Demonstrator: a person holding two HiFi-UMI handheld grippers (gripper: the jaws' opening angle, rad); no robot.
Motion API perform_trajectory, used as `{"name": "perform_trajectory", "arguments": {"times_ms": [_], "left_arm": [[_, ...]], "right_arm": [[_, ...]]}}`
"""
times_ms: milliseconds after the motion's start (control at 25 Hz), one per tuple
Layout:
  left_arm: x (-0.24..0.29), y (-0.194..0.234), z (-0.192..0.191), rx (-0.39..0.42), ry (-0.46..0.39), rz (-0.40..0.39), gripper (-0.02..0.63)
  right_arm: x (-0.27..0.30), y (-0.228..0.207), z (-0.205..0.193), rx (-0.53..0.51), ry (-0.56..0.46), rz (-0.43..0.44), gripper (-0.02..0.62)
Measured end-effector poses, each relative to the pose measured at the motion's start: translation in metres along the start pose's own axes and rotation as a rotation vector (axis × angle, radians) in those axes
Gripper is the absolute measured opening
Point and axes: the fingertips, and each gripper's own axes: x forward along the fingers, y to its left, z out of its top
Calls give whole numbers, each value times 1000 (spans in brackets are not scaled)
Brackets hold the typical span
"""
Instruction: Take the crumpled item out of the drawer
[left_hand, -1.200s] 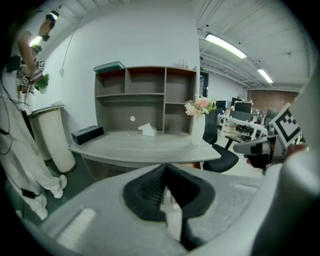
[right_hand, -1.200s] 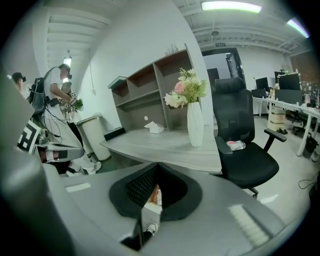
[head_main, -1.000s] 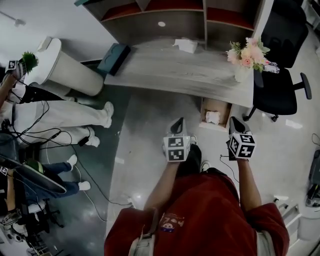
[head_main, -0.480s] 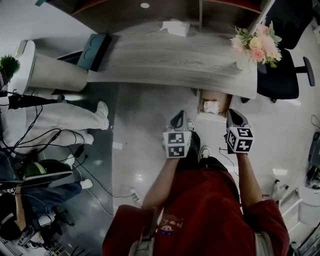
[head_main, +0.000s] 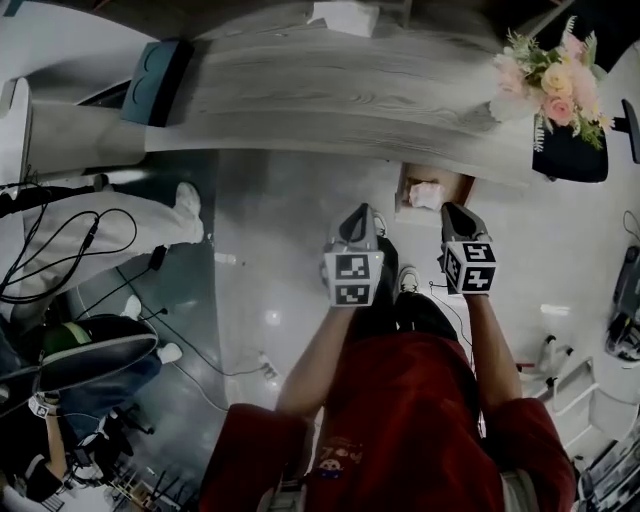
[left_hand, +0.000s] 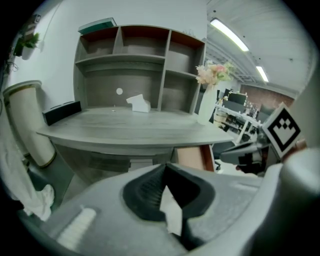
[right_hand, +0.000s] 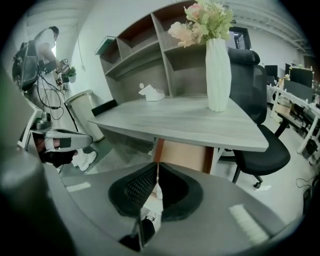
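Note:
A crumpled white item (head_main: 425, 195) lies in the open wooden drawer (head_main: 410, 182) under the grey desk's front edge. My left gripper (head_main: 357, 213) is held above the floor, left of the drawer, its jaws shut and empty. My right gripper (head_main: 455, 212) hovers at the drawer's near right corner; its jaws are just starting to open from tips that still meet, with nothing between them. In the left gripper view the gripper (left_hand: 165, 167) points at the drawer's front (left_hand: 192, 156). In the right gripper view the gripper (right_hand: 156, 177) faces the drawer (right_hand: 182, 152). The crumpled item is hidden in both gripper views.
The grey desk (head_main: 330, 100) carries a white vase of flowers (head_main: 555, 80), a white tissue (head_main: 345, 15) and a teal box (head_main: 155, 70). A black office chair (head_main: 570, 160) stands on the right. A person's white-trousered leg (head_main: 150, 225) and cables (head_main: 60, 250) are on the left.
The desk and drawer have slid up the head view as the head moved. Both grippers have stayed side by side, and the right one's tip now sits beside the drawer's corner.

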Motion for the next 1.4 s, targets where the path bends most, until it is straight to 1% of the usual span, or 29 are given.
{"name": "perform_trajectory", "arguments": {"times_ms": [480,600,840,960,1120,1400], "left_arm": [[36,13,-32,-3,36,-45,-3],[42,14,-43,-5,57,-56,-3],[53,18,-57,3,74,-71,-3],[54,21,-64,-10,83,-62,-3],[55,27,-73,-22,97,-58,-3],[58,32,-87,-32,124,-62,-3]], "right_arm": [[76,2,-44,-11,139,13,72],[93,3,-55,-19,173,18,92],[117,0,-66,-34,199,13,105],[125,-1,-76,-33,223,14,127],[138,-1,-87,-39,267,11,129],[160,-12,-106,-47,345,-27,129]]}}
